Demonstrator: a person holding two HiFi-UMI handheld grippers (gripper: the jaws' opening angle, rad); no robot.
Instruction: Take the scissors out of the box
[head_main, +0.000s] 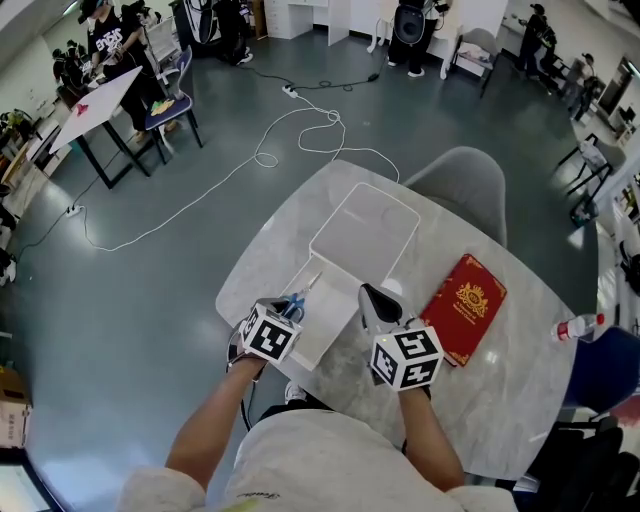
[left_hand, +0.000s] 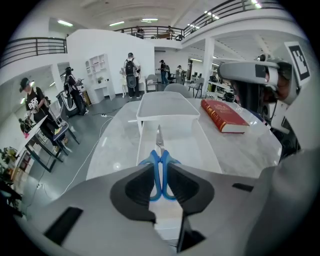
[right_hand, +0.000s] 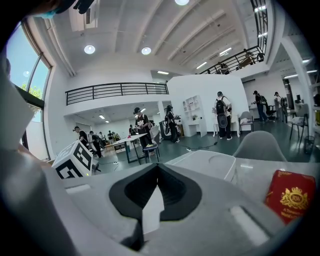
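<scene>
1. The pale marble tabletop (head_main: 500, 380) fills the lower centre and right of the head view, above a grey floor.
2. A grey chair (head_main: 465, 185) stands at the tabletop's far edge, upper right of centre.
3. A white lid (head_main: 365, 235) (left_hand: 167, 106) (right_hand: 205, 164) with a flat top lies at the middle of the head view, just beyond the box.
4. The open white box (head_main: 325, 320) (left_hand: 195, 145) lies below the lid in the head view, lower centre. Its long side runs away from the person.
5. A red book (head_main: 462, 308) (left_hand: 223, 114) (right_hand: 290, 197) with a gold crest lies flat to the right of the box, apart from it.
6. The right gripper (head_main: 372, 298) (right_hand: 157, 167) sits at the box's right far corner. Its jaws are drawn together at the tips, and a thin white edge of the box is caught in the gap between the pads.
7. The left gripper (head_main: 290, 310) (left_hand: 160, 167) is at the lower left of centre in the head view, tilted downward. Its jaws are partly closed and clamp the blue handles of the scissors.
8. The scissors (head_main: 298, 300) (left_hand: 159, 142) sit over the box's near left part. Their closed blades point away along the box toward the lid.
9. A small bottle (head_main: 580, 326) lies near the tabletop's right edge.
</scene>
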